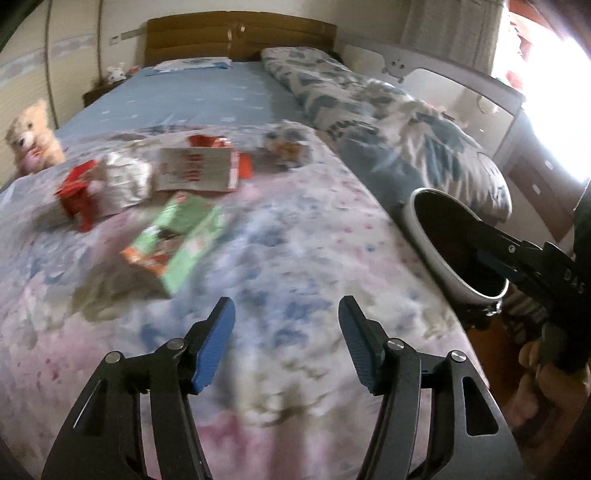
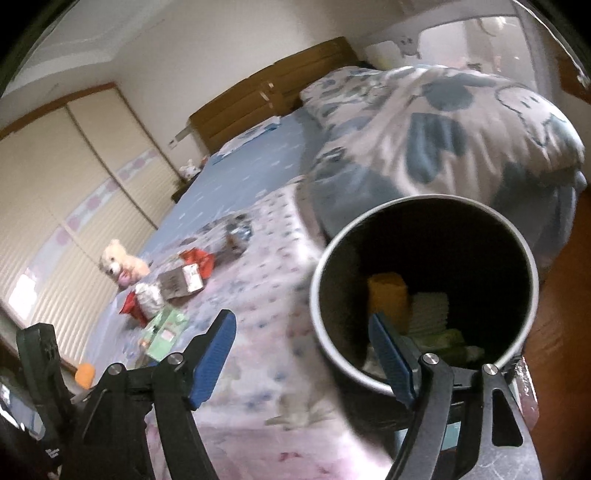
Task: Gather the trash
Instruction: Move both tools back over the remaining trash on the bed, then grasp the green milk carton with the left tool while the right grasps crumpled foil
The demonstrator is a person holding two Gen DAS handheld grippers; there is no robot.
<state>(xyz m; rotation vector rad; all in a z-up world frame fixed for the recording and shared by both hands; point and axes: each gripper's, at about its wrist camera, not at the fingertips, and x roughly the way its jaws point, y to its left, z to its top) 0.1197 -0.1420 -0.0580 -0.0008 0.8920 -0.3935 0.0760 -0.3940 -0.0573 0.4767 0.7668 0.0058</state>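
Trash lies on the flowered bed cover (image 1: 314,258): a green carton (image 1: 177,240), a white and red box (image 1: 199,170), a red and silver wrapper (image 1: 99,184) and a small blurred packet (image 1: 288,147). My left gripper (image 1: 286,332) hangs open over the cover, short of the carton, with nothing between its fingers. At the bed's right edge stands a round bin (image 2: 321,266) with a dark inside. It holds an orange piece (image 2: 388,295) and white and green scraps. My right gripper (image 2: 299,350) is open over the bin's near rim and holds nothing. The left wrist view shows this gripper (image 1: 478,238) above the bin (image 1: 417,221).
A rolled blue-patterned duvet (image 1: 388,122) lies along the bed's right side behind the bin. A teddy bear (image 1: 31,136) sits at the left edge. A wooden headboard (image 1: 240,33) is at the far end, a mirrored dresser (image 1: 461,85) to the right. Wood floor (image 2: 561,295) lies beside the bin.
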